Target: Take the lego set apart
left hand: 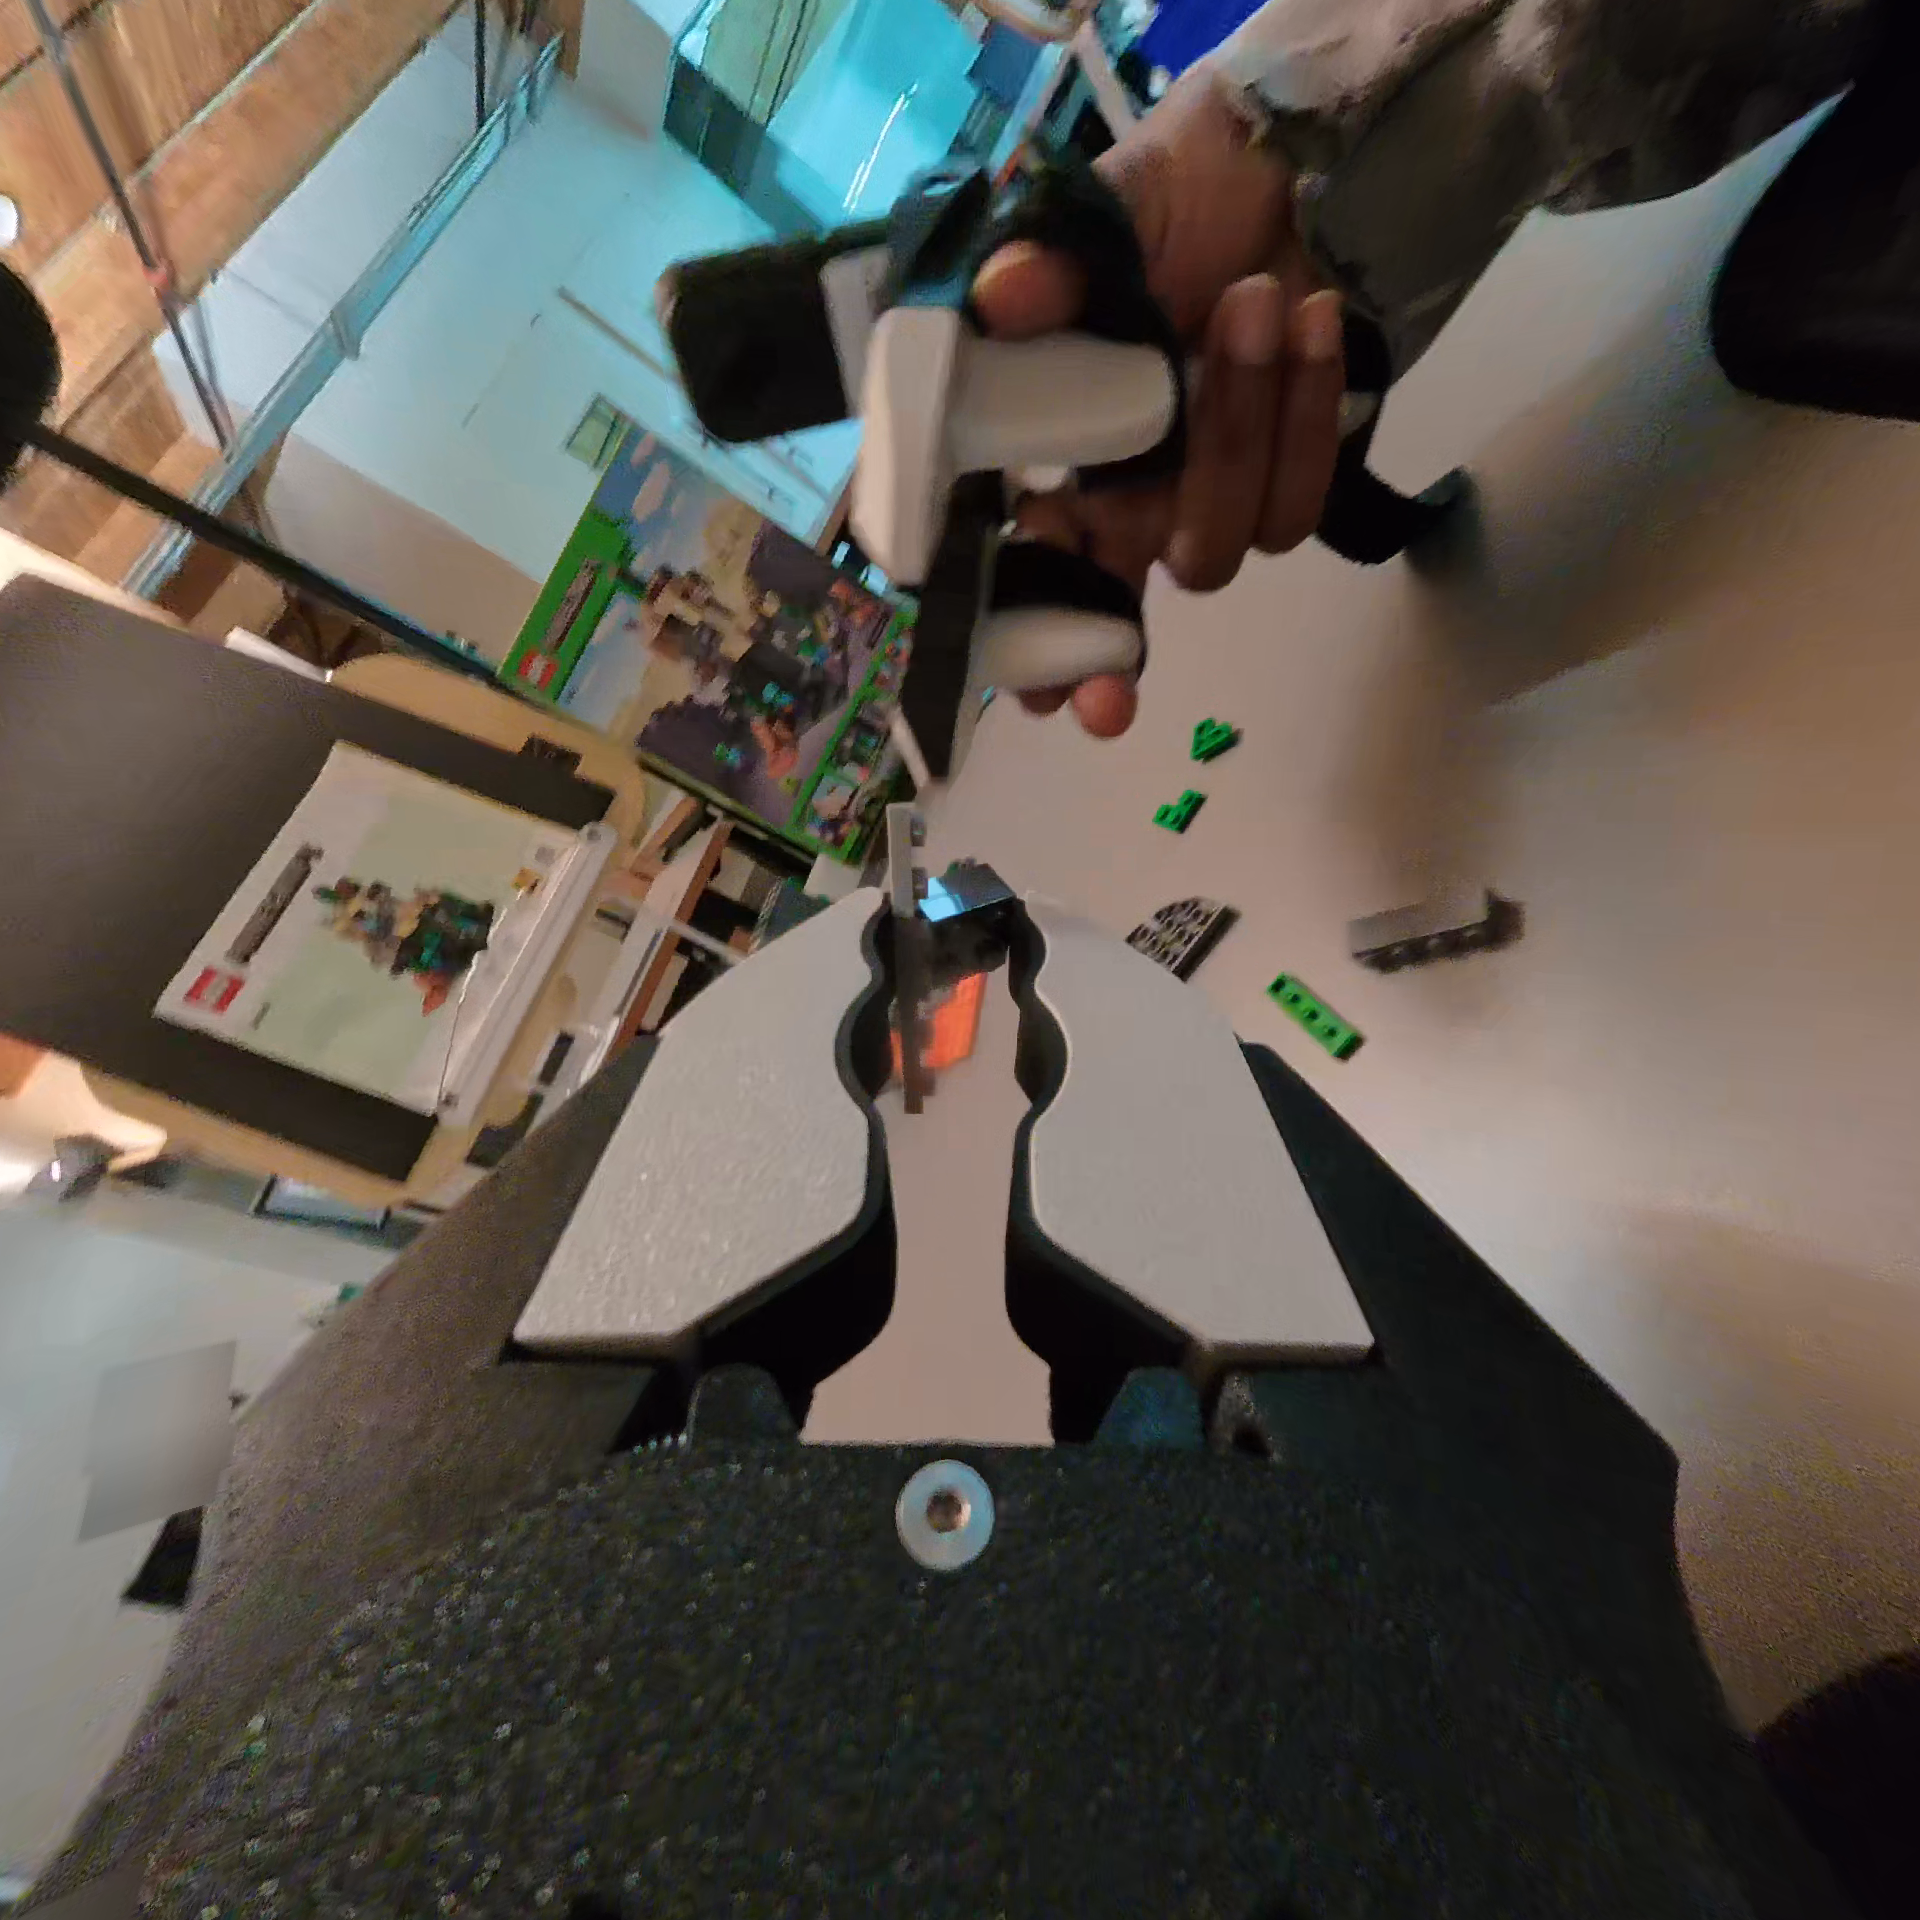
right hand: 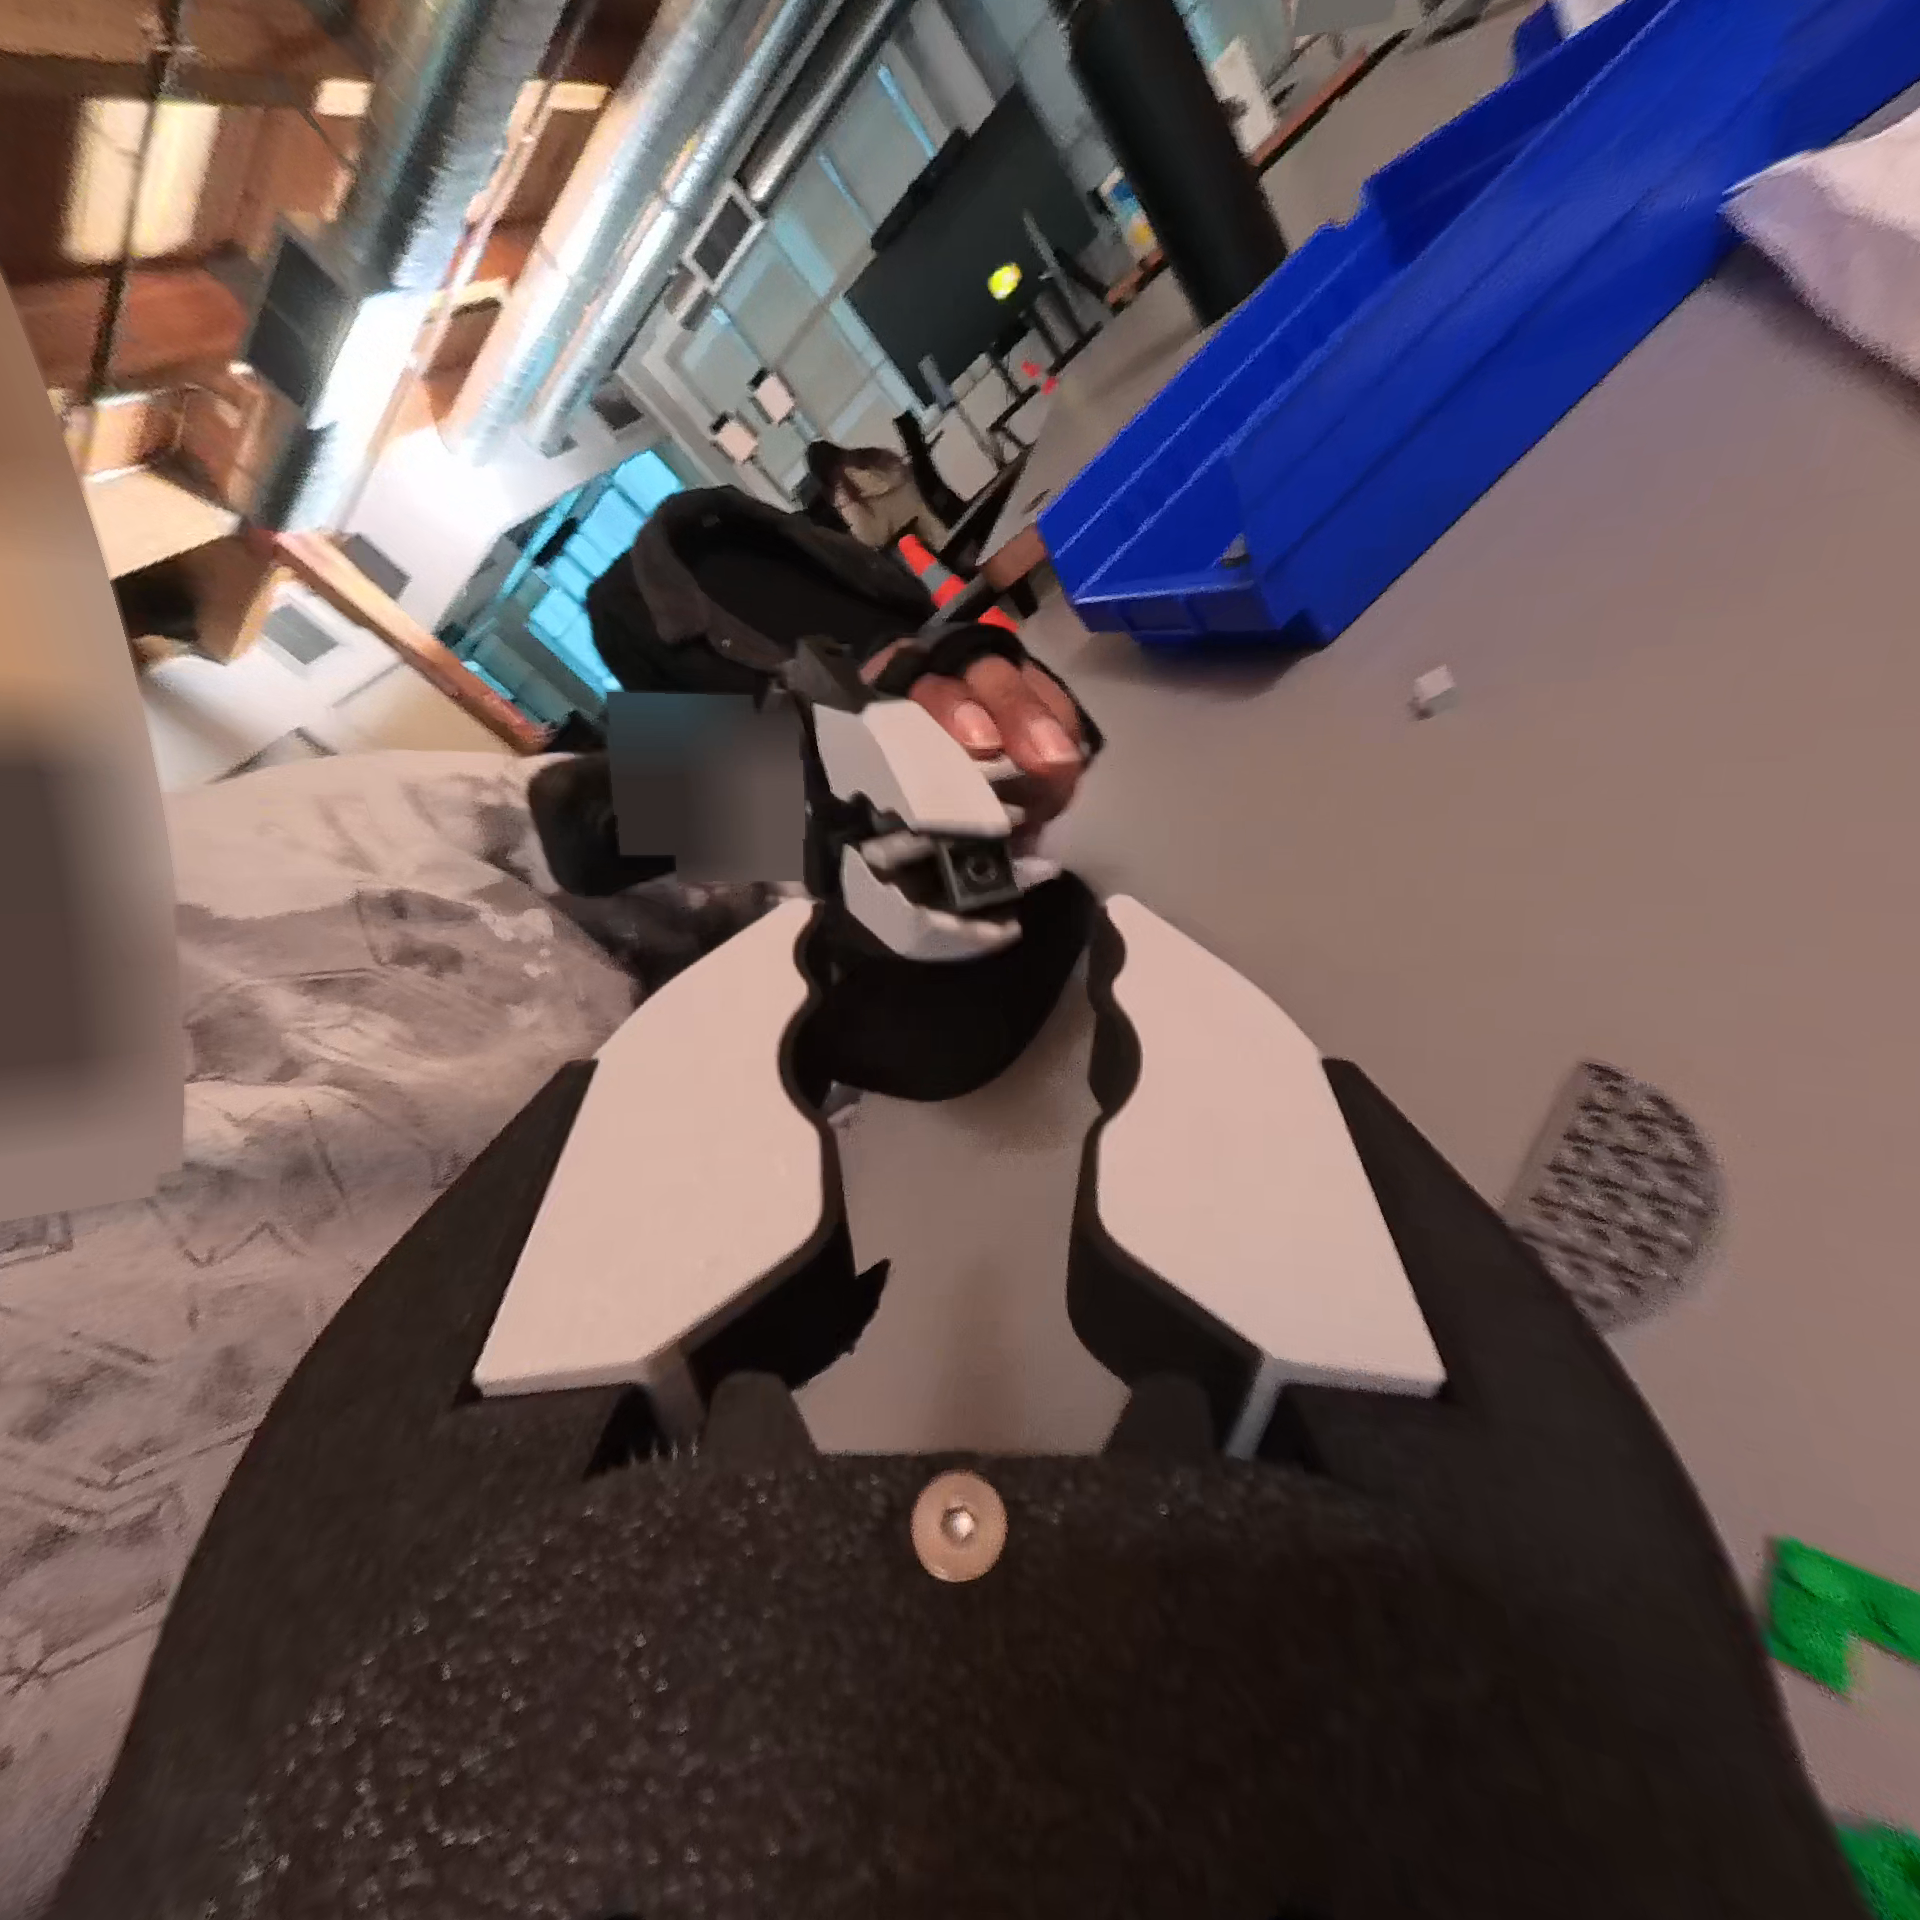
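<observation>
1. Left gripper (left hand: 940,914) has its fingers drawn close together, clamped on a small lego assembly (left hand: 940,997) of dark grey and orange pieces with a thin grey plate standing upright at the tips
2. From the right wrist view the same left gripper (right hand: 971,883) shows farther off with a dark grey brick (right hand: 975,871) pinched at its tip, stud face toward the camera
3. Right gripper (right hand: 956,925) has a wide gap between its fingers and nothing in them
4. In the left wrist view the right gripper (left hand: 914,769) is tilted down toward the lego assembly, tips just above the upright plate; contact cannot be told because of blur
5. A hand (left hand: 1226,416) wraps the right gripper's white handle; a hand in a black fingerless glove (right hand: 997,717) holds the left one
6. Loose parts on the white table (left hand: 1558,1143): green long brick (left hand: 1314,1016), two small green pieces (left hand: 1179,808) and (left hand: 1211,738), dark grey plate (left hand: 1179,933), grey brick with holes (left hand: 1434,930), all well apart from the held assembly
7. Lego box (left hand: 748,675) stands at the table's far edge, with an instruction booklet (left hand: 364,935) on a dark board to its left
8. Right wrist view also shows blue bins (right hand: 1403,416) at the far end, a grey studded plate (right hand: 1621,1195) just right of the right gripper, green blurred pieces (right hand: 1839,1631) at the right edge
</observation>
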Tool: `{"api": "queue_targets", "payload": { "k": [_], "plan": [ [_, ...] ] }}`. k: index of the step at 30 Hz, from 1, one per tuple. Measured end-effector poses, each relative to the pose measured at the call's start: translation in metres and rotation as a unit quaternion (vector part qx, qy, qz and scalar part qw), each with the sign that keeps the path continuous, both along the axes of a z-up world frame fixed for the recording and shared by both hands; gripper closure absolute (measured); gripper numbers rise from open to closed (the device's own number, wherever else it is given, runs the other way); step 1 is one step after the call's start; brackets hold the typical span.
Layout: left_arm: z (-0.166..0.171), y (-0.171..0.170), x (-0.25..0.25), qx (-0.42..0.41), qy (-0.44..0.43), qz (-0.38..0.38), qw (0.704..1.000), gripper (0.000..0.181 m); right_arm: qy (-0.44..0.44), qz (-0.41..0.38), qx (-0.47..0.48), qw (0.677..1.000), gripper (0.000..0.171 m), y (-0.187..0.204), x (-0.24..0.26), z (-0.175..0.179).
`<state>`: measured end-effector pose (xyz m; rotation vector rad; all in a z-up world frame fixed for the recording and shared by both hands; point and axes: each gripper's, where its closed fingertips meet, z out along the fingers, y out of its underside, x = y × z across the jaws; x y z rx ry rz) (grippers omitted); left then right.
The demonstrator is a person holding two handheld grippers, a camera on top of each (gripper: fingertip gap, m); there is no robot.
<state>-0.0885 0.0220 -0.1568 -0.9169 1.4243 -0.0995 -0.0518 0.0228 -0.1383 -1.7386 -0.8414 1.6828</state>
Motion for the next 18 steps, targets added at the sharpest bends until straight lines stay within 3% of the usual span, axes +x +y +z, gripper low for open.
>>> {"api": "queue_targets", "payload": {
  "k": [5, 10, 14, 18],
  "plan": [
    [0.031, 0.045, -0.073, -0.085, -0.035, 0.124, 0.988, 0.162, -0.118, -0.131, 0.079, 0.981, 0.128, 0.038, 0.033, -0.017],
    [0.053, 0.1, -0.19, -0.184, -0.067, 0.3, 0.934, 0.162, -0.196, -0.227, 0.116, 0.947, 0.131, 0.066, 0.067, -0.026],
    [0.008, 0.127, -0.265, -0.318, -0.03, 0.4, 0.859, 0.161, -0.234, -0.25, 0.111, 0.933, 0.131, 0.073, 0.083, -0.04],
    [-0.042, 0.136, -0.293, -0.397, -0.008, 0.433, 0.809, 0.161, -0.244, -0.254, 0.112, 0.929, 0.132, 0.073, 0.087, -0.044]
  ]
}}
